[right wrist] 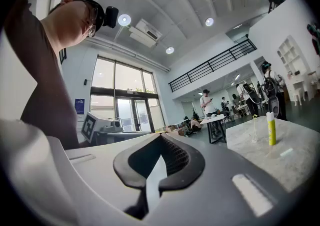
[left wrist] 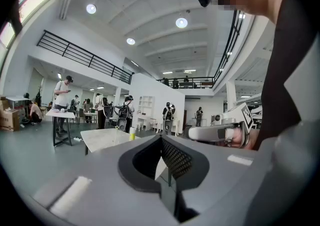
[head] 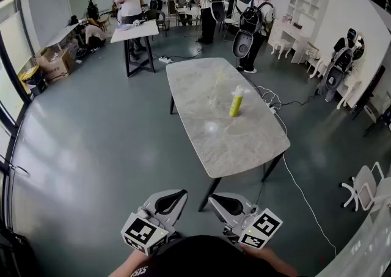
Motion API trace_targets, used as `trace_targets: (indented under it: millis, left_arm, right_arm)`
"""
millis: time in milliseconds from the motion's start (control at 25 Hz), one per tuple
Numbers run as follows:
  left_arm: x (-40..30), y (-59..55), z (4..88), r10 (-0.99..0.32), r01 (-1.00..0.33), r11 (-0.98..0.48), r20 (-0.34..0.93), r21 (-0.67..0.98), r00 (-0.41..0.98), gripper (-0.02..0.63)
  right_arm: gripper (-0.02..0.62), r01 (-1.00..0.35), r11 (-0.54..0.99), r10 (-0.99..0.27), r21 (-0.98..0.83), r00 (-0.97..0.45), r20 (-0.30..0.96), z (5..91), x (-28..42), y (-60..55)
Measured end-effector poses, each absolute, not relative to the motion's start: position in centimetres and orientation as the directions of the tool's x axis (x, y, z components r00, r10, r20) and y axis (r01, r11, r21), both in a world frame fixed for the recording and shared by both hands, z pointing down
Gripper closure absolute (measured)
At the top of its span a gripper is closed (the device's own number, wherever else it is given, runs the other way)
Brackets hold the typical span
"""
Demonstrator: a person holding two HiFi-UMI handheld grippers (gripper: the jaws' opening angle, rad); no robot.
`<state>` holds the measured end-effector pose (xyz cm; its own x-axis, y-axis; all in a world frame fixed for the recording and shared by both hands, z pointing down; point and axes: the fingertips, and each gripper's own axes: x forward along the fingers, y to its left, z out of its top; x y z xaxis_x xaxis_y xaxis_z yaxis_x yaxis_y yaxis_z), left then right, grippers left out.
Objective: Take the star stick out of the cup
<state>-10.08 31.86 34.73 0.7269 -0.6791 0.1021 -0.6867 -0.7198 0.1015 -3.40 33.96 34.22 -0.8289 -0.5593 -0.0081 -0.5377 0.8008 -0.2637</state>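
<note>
Left gripper (head: 181, 195) and right gripper (head: 214, 199) both clenched, empty. Step up to the table (head: 235, 141), pinch the star stick (head: 218, 81), probably above the cup (head: 213, 99), lift straight.

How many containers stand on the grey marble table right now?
2. A clear glass cup, holding the thin yellow star stick, stands mid-table; a yellow bottle with a white cap stands just right of it. None seems hidden.

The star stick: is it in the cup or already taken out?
In: the star stick stands upright in the clear cup on the table.
</note>
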Motion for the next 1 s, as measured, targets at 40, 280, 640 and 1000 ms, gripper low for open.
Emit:
trace_targets:
  millis: [40,280,640,1000]
  left_arm:
    - [-10.4,31.9,34.7,-0.678,-0.688,-0.717,0.114,0.112,0.726,0.604]
    - [-11.9,31.7,35.4,-0.683,-0.692,-0.712,0.113,0.119,0.722,0.604]
    - [-15.7,30.7,35.3,-0.703,-0.709,-0.696,0.095,0.115,0.705,0.604]
    - [-23.0,30.4,36.9,-0.706,-0.716,-0.686,0.120,0.130,0.698,0.604]
  right_arm:
    - [0.584,-0.536,0.801,-0.558,-0.266,-0.830,-0.008,34.3,-3.7,33.9]
    - [0.584,-0.530,0.800,-0.551,-0.280,-0.835,0.008,35.5,-5.2,33.6]
    - [0.583,-0.491,0.806,-0.524,-0.331,-0.852,-0.011,35.2,-9.0,32.2]
    - [0.583,-0.424,0.822,-0.456,-0.380,-0.890,0.006,37.0,-17.8,31.8]
